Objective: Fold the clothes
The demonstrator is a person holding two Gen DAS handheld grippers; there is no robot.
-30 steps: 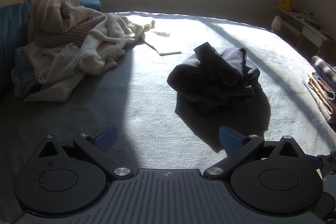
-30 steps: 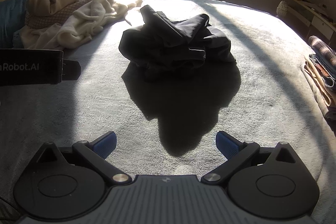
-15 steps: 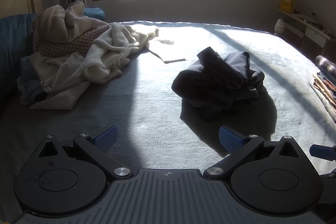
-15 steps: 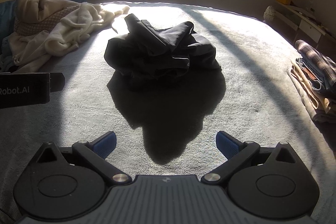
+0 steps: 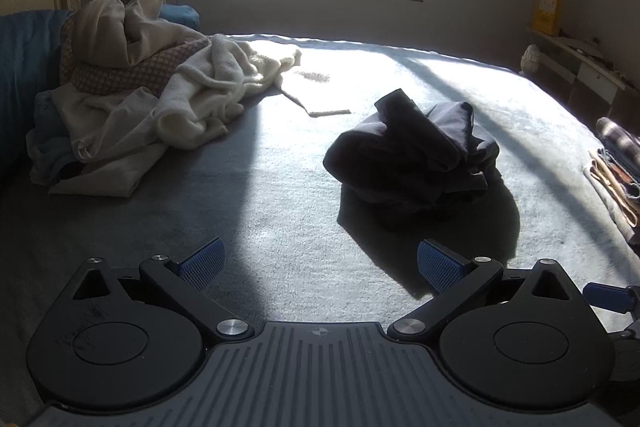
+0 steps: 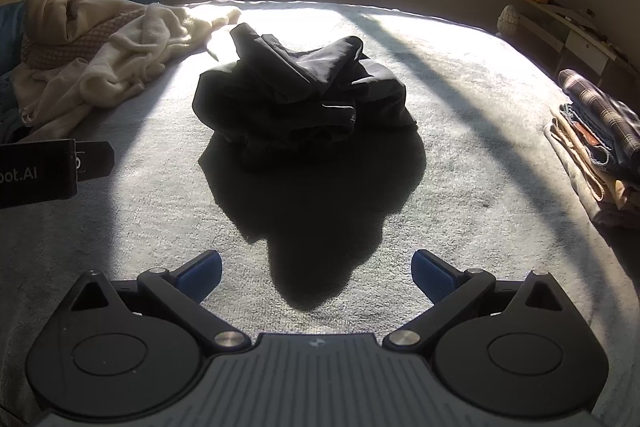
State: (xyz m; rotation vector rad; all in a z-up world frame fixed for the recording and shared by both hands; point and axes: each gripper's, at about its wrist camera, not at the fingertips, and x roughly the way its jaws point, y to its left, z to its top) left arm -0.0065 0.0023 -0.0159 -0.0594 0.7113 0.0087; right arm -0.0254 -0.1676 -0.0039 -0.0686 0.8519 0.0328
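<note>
Pale laundry heap (image 5: 132,107) at 10 o'clock on bed (image 5: 280,227), cream and beige pieces tangled over patterned one. Left hand-held gripper (image 5: 318,265) low at 6 o'clock in own view, jaws spread wide, nothing between blue pads, above bedspread. Crumpled dark garment (image 6: 300,95) mid-bed, 12 o'clock from right hand-held gripper (image 6: 316,273), well apart from both; type unclear, backlit. Right hand-held gripper likewise gaping, empty. Folded stack (image 6: 596,143) at 3 o'clock by bed edge, plaid piece on top
</note>
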